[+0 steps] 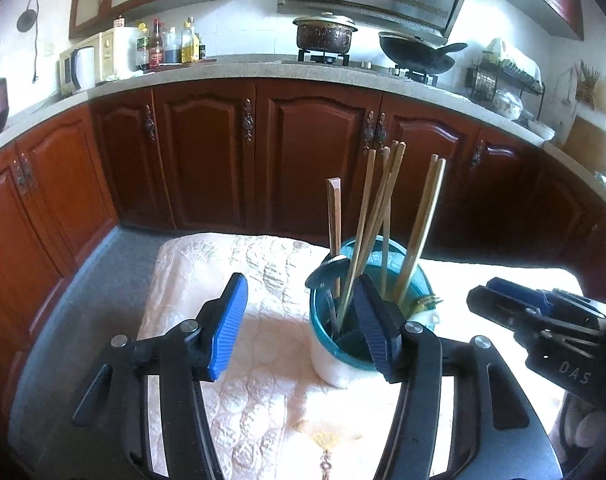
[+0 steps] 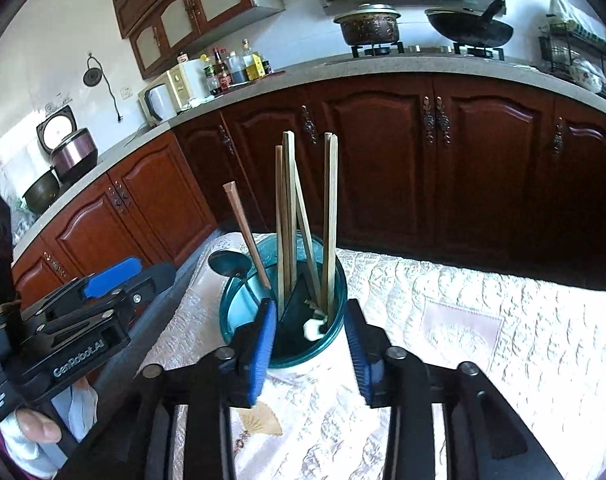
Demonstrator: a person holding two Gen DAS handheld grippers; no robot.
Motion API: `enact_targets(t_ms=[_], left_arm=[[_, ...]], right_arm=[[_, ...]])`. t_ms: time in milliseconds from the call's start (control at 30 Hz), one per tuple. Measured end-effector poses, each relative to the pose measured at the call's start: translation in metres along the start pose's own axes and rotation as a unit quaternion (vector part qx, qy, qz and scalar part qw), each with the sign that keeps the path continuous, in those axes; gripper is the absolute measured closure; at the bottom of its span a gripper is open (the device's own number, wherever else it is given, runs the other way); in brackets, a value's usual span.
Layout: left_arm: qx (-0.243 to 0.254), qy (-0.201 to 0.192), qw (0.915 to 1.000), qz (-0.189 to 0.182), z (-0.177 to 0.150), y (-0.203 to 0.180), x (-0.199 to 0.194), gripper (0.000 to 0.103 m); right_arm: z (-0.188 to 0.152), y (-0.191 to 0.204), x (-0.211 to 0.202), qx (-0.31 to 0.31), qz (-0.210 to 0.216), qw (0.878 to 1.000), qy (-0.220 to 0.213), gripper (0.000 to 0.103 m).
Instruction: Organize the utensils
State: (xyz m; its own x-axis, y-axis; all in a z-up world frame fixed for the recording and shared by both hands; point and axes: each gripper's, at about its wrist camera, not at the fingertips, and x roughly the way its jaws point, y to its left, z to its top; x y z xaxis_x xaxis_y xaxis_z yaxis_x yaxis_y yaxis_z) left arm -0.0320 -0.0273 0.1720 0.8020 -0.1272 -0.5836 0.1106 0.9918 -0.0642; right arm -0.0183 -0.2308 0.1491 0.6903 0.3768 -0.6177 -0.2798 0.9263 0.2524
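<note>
A teal-rimmed white utensil holder [image 1: 335, 364] [image 2: 335, 344] stands on a cream patterned tablecloth [image 1: 263, 380] [image 2: 463, 320]. It holds several wooden chopsticks [image 1: 421, 232] [image 2: 330, 216], a brown-handled utensil [image 1: 334, 216] [image 2: 245, 228] and a dark spoon [image 1: 323, 272] [image 2: 229, 264] leaning on the rim. My left gripper [image 1: 303, 320] is open and empty, just left of and above the holder. My right gripper [image 2: 309, 344] is open and empty, its blue pads either side of the holder's near rim. Each gripper shows in the other's view: the right one [image 1: 515, 296], the left one [image 2: 111, 276].
Dark wooden cabinets [image 1: 303, 152] [image 2: 463, 152] run behind the table under a stone counter. On it stand bottles [image 1: 171, 46], a pot [image 1: 323, 34], a wok [image 1: 419, 54], a dish rack [image 1: 503, 84] and a rice cooker [image 2: 73, 152]. Grey floor [image 1: 83, 300] lies left of the table.
</note>
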Motion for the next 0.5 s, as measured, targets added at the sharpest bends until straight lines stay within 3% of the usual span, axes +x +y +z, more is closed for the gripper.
enact_targets(t_ms=[500], left_arm=[[0.016, -0.022, 0.9995, 0.019, -0.013, -0.015, -0.054, 0.048]], right_arm=[[-0.016, 0.02, -0.035, 0.015, -0.025, 1.0, -0.012, 0.063]])
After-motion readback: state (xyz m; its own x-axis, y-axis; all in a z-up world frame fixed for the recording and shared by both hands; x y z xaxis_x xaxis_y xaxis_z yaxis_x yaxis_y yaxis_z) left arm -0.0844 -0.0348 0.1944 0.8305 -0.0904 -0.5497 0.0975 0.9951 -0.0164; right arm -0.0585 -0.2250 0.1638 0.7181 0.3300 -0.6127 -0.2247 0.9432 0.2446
